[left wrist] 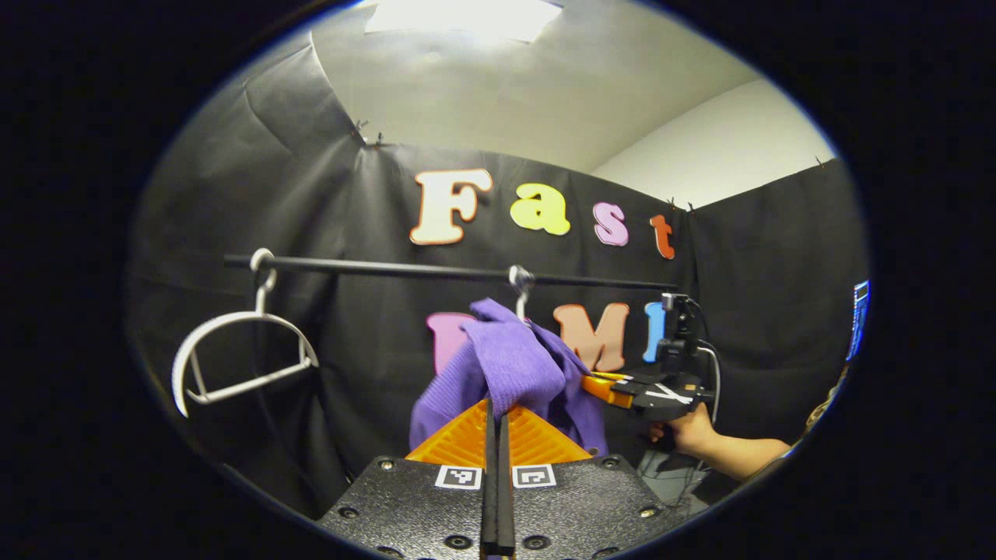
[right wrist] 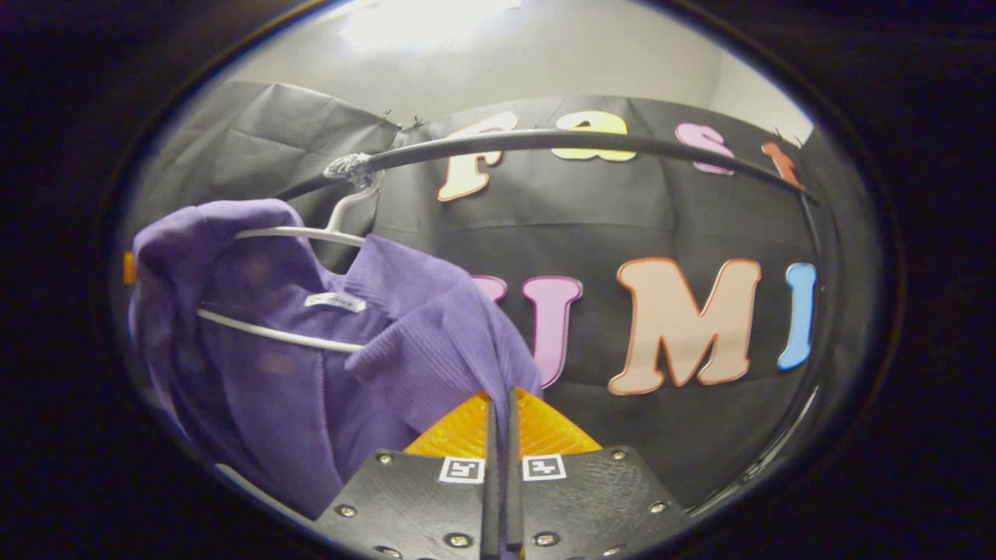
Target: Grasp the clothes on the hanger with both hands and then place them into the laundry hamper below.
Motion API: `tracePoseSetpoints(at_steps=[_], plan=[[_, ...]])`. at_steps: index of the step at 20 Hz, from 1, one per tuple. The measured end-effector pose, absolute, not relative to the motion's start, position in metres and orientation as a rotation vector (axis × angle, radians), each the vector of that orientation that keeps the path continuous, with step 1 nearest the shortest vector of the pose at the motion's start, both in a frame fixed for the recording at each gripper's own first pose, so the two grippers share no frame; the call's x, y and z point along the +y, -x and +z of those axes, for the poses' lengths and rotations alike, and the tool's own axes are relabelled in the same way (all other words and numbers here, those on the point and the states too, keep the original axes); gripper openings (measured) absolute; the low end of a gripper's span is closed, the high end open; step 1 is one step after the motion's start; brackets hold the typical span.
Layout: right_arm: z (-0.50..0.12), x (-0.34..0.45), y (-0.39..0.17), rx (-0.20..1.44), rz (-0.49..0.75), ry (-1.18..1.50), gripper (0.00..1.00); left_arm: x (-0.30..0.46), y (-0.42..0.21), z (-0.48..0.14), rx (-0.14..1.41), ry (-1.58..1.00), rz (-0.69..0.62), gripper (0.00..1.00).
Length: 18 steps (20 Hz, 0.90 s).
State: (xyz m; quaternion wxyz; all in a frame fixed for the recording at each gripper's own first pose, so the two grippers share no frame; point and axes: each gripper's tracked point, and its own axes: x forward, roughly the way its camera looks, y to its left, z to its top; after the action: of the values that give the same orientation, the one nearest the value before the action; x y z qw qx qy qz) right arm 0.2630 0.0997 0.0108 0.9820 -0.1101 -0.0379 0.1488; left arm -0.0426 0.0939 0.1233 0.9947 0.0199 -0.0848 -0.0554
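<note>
**Operator:** Currently, what is the status of the rail point(left wrist: 436, 270) and its load?

**Inspector:** The rail runs across the booth wall. Two hangers hang from it. Toward the rail's left end, as the left gripper view shows it, an empty white hanger point(left wrist: 233, 354) hangs bare. Near the rail's middle, the purple garment point(left wrist: 510, 365) is draped on a second white hanger point(right wrist: 311, 233). In the right gripper view the collar remains over the hanger bars, so the garment is judged not yet lifted free.

**Operator:** State of the tools?

**Inspector:** Left gripper point(left wrist: 498, 416): fingers pressed together with a fold of purple cloth pinched between them at the garment's near shoulder. Right gripper point(right wrist: 502, 404): fingers likewise drawn together on the cloth at the garment's other shoulder. The left gripper view also shows the right gripper, farther off, with its tips at the garment's right edge and the hand point(left wrist: 689, 432) holding it.

**Operator:** Progress?

**Inspector:** Step one, the two-handed grasp, appears complete. Remaining: lift the garment off the hanger, lower it, release it into the laundry hamper. Confirm the hamper's position before lowering, since these pictures do not establish it.

**Operator:** Hazard?

**Inspector:** Probable snagging of the collar on the hanger, which may swing on the rail.
</note>
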Motion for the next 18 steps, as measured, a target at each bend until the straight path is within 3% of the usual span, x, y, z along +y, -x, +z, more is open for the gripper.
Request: tracePoseSetpoints(at_steps=[5, 10, 15, 18], plan=[[0.004, 0.128, -0.263, -0.101, 0.336, 0.280, 0.01, 0.116, 0.036, 0.131, -0.182, -0.062, -0.055, 0.00], [-0.035, 0.158, -0.262, 0.014, 0.477, 0.068, 0.01, 0.125, 0.029, 0.122, -0.171, -0.068, -0.029, 0.00], [-0.059, 0.159, -0.271, 0.030, 0.449, 0.007, 0.96, 0.134, 0.028, 0.124, -0.181, -0.071, -0.004, 0.00], [-0.076, 0.170, -0.298, 0.056, 0.410, 0.000, 0.97, 0.137, 0.030, 0.131, -0.190, -0.077, 0.004, 0.00]])
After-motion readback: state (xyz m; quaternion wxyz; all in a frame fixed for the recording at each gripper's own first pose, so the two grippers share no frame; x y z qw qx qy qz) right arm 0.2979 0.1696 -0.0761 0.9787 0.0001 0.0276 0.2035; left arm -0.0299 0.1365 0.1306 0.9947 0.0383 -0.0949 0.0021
